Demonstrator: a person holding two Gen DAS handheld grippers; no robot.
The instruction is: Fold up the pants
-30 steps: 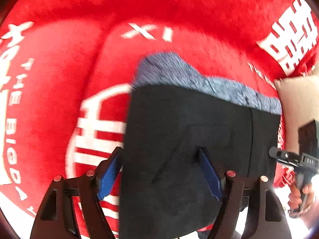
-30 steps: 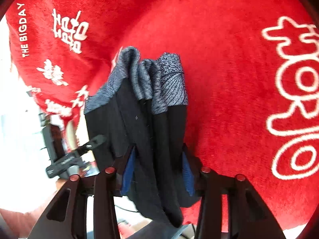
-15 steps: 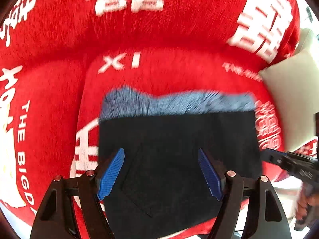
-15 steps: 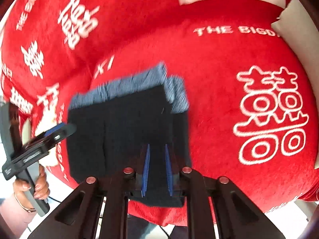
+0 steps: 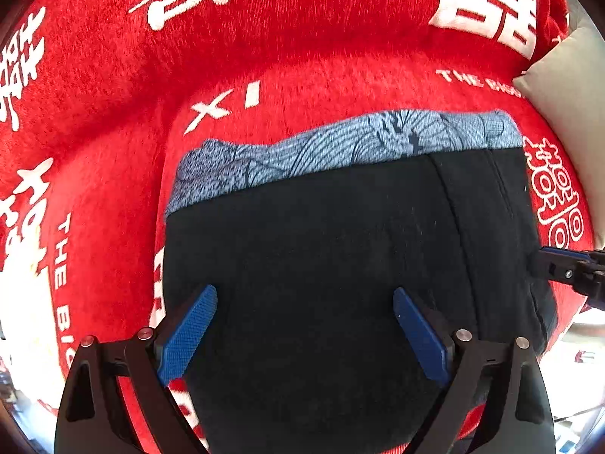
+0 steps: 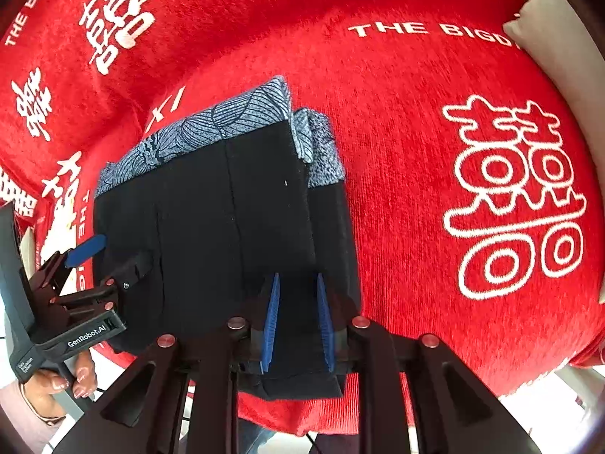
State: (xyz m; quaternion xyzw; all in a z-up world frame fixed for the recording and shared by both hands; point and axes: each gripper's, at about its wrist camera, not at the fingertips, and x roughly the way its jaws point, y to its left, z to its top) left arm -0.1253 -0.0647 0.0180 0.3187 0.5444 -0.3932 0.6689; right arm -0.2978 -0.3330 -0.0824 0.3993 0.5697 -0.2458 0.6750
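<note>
The folded black pants (image 5: 321,246) with a blue-grey patterned waistband (image 5: 340,147) lie flat on the red blanket (image 5: 302,30). My left gripper (image 5: 304,295) hovers over their near half. Its jaws are opening wide and its blue pads (image 5: 189,333) press on nothing. In the right wrist view the same pants (image 6: 211,219) show stacked layers at their right edge. My right gripper (image 6: 298,278) points down over that edge with a narrow gap. Its jaws are opening and no cloth rises between the pads. The left gripper (image 6: 113,257) sits at the pants' left edge.
The red blanket (image 6: 416,151) with white characters covers a rounded seat. A beige cushion (image 5: 567,94) lies at the far right, cushion (image 6: 559,38). A person's hand (image 6: 75,382) holds the left gripper's handle. The seat's front edge drops to a pale floor (image 6: 567,397).
The pants hung bunched from both grippers; now they lie flat on the blanket. The left jaws widened. The right jaws let go of the cloth, narrowed, then parted slightly.
</note>
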